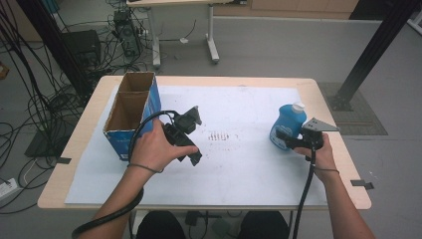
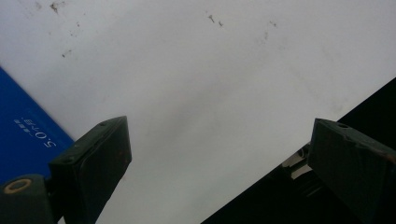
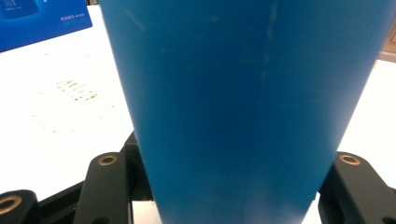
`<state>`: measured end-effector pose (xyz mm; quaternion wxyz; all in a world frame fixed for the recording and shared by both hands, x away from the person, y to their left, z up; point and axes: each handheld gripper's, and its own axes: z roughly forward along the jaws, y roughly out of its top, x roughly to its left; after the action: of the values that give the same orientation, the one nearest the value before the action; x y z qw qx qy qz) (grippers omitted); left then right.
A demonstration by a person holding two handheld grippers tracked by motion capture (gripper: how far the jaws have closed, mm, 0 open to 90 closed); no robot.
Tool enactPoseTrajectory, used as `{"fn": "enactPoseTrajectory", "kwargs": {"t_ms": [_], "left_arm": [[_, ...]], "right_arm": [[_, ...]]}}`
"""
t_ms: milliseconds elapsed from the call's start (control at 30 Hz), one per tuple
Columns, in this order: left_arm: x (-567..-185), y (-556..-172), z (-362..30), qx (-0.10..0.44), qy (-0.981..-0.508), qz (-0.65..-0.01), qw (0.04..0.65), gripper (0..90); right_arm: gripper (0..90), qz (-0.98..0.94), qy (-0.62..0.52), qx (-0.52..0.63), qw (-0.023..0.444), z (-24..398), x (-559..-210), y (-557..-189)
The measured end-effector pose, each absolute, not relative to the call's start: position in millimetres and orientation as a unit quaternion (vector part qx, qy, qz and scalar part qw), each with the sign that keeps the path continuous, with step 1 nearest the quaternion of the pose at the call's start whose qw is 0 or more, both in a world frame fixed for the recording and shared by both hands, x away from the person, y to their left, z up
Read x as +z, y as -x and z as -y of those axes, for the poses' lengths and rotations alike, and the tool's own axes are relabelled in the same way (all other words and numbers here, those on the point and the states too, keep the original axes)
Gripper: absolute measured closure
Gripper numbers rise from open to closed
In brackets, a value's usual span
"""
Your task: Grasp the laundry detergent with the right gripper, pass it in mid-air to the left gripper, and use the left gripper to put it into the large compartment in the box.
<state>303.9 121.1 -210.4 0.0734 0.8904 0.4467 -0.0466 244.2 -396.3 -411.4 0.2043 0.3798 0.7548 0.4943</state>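
A blue bottle (image 1: 288, 122) with a white cap stands on the white sheet at the right side of the table. My right gripper (image 1: 284, 138) is shut on its lower body, and in the right gripper view the bottle (image 3: 243, 107) sits between the two black jaws of that gripper (image 3: 233, 186). My left gripper (image 1: 192, 154) is held just right of an open blue cardboard box (image 1: 130, 130). In its own view the left gripper (image 2: 219, 154) stands open with nothing between its jaws, above bare white sheet, with the box's blue side (image 2: 23, 135) at the left.
A white sheet (image 1: 239, 169) covers most of the wooden table, with a patch of small brown marks (image 1: 219, 135) at its middle. The box is open at the top with two compartments. Black frame posts and cables stand beyond the table's far corners.
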Motion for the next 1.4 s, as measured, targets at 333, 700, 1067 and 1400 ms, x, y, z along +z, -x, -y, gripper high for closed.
{"fn": "enactPoseTrajectory", "kwargs": {"t_ms": [333, 700, 1067, 1400], "left_arm": [[-211.2, -303.4, -122.1, -0.046, -0.889, -0.449, 0.075, 6.6], [-210.5, -303.2, -122.4, -0.045, -0.889, -0.449, 0.076, 6.6], [-211.6, -303.5, -122.4, -0.046, -0.889, -0.45, 0.076, 6.7], [-213.5, -302.1, -123.9, -0.045, -0.888, -0.451, 0.078, 6.6]], "right_arm": [[42.0, -0.755, -0.379, 0.495, 0.205, 396.4, -411.8, -244.1], [42.0, -0.754, -0.38, 0.496, 0.206, 396.4, -412.4, -243.5], [42.0, -0.753, -0.378, 0.497, 0.207, 396.8, -413.3, -243.3], [42.5, -0.752, -0.379, 0.497, 0.209, 395.8, -413.6, -241.9]]}}
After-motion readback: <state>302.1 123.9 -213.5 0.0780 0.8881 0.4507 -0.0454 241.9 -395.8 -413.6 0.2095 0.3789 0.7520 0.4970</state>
